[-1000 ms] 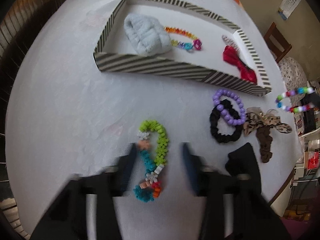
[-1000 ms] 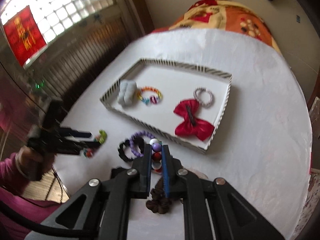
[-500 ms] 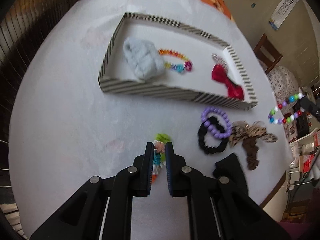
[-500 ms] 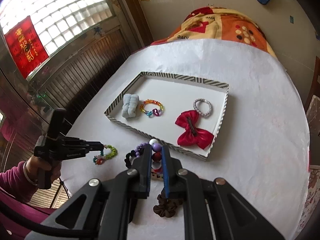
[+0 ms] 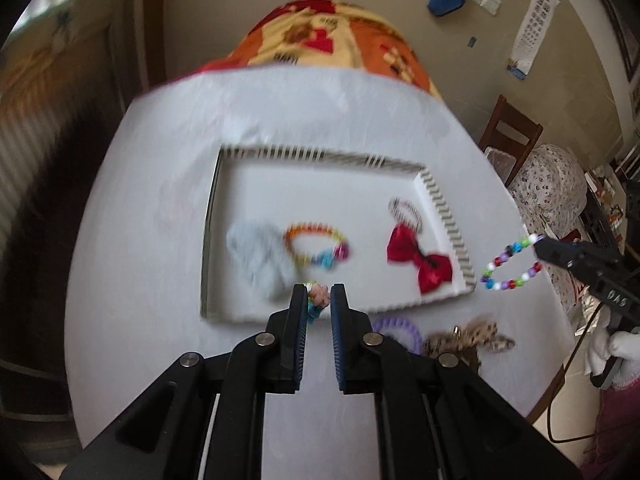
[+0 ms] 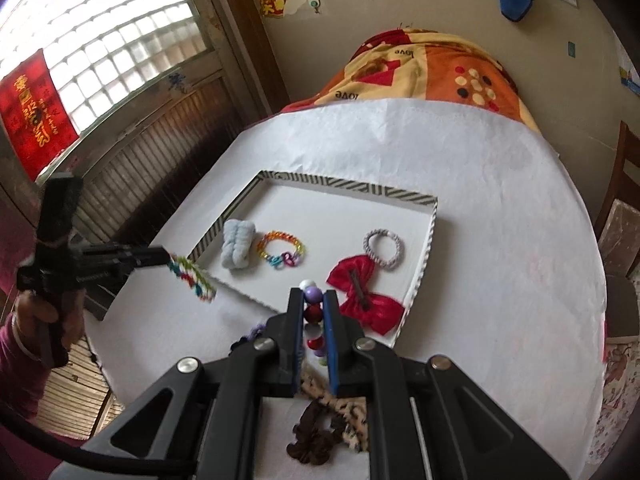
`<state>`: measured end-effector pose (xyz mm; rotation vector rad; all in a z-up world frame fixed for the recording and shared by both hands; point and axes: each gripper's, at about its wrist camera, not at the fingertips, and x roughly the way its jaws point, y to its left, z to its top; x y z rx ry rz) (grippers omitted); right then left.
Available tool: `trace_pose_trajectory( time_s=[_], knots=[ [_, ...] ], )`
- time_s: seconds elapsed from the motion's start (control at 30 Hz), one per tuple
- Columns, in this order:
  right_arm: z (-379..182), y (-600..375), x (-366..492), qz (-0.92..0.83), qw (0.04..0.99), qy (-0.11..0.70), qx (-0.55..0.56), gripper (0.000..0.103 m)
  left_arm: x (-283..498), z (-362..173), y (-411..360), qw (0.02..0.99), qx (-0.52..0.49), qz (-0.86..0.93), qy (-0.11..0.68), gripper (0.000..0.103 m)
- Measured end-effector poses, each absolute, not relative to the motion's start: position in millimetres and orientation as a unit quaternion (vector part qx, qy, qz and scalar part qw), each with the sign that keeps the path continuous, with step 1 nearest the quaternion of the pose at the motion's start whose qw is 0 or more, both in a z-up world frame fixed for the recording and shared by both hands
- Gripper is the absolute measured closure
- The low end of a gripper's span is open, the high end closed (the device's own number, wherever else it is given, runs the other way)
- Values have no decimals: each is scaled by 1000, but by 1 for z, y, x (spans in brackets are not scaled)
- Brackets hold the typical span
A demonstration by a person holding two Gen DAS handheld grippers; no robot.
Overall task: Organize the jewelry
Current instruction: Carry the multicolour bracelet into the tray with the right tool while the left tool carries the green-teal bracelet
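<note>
White-clothed round table [image 6: 500, 208], striped tray [image 6: 348, 186], glass-block window [image 6: 104, 40], left tool [image 5: 319, 300] gripping green-teal bracelet [image 6: 192, 276], right tool [image 6: 313, 300] gripping bead bracelet [image 5: 510, 266]

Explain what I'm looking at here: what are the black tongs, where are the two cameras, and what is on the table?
No robot: a person holds a hand-operated gripper in each hand, with a fisheye camera on each looking along its jaws. In the left view, the left gripper is shut on a green and teal beaded bracelet, lifted. In the right view, the right gripper is shut on a multicoloured round-bead bracelet. On the white table a striped-rim tray holds a pale blue scrunchie, a rainbow bracelet, a grey hair tie and a red bow.
</note>
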<state>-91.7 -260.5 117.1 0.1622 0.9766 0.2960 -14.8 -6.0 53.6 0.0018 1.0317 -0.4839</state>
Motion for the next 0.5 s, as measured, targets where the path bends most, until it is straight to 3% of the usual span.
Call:
trace_pose_trajectory(
  time_s=[0.5],
  knots=[
    [111, -265, -62, 137, 873, 459, 88, 93, 14, 66, -8, 833, -30, -240, 498, 103]
  ],
)
